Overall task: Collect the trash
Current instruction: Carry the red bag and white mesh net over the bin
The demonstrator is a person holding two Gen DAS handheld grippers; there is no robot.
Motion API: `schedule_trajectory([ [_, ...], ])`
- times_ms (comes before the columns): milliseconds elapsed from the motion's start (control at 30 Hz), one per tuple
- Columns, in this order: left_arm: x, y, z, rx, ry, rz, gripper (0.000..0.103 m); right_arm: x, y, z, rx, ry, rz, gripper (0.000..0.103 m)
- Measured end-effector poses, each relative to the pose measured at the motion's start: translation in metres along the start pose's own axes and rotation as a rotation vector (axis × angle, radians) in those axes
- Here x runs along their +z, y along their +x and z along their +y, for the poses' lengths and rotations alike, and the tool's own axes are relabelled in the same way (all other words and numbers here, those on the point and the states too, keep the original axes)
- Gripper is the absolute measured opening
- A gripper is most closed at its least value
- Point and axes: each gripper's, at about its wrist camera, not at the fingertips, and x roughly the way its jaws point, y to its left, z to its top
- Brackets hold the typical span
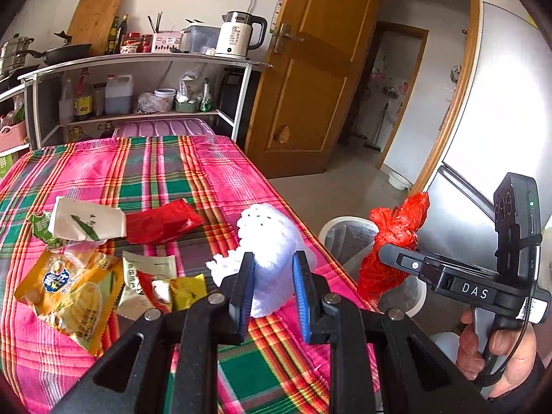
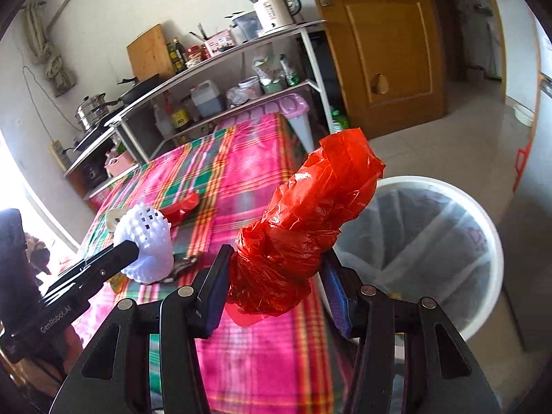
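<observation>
- Left gripper [image 1: 272, 289]: clamped on a white foam net [image 1: 272, 241].
- Right gripper [image 2: 276, 293]: gripping a crumpled red plastic bag [image 2: 310, 220], beside the white bin [image 2: 483, 241].
- Wrappers [image 1: 72, 293] lie on the plaid tablecloth [image 1: 165, 172].

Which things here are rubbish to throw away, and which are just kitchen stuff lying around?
Rubbish job:
- white foam net, held in the left gripper
- crumpled red bag, held in the right gripper
- snack wrappers, paper cup and red wrapper on the tablecloth
- white bin

Just lying about:
- kettle
- wok
- cutting board
- oil jug
</observation>
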Motion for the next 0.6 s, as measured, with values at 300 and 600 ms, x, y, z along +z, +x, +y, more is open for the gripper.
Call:
schedule_trajectory([
  [300,0.005,0.031,-0.045,-0.081,0.063,0.033,0.023,-0.009,-0.020,-0.045,-0.076,0.062,-0.018,0.051],
  [600,0.003,0.057,-0.081,-0.147,0.111,0.069,0.023,-0.015,-0.028,-0.083,-0.133,0.116,-0.020,0.051],
])
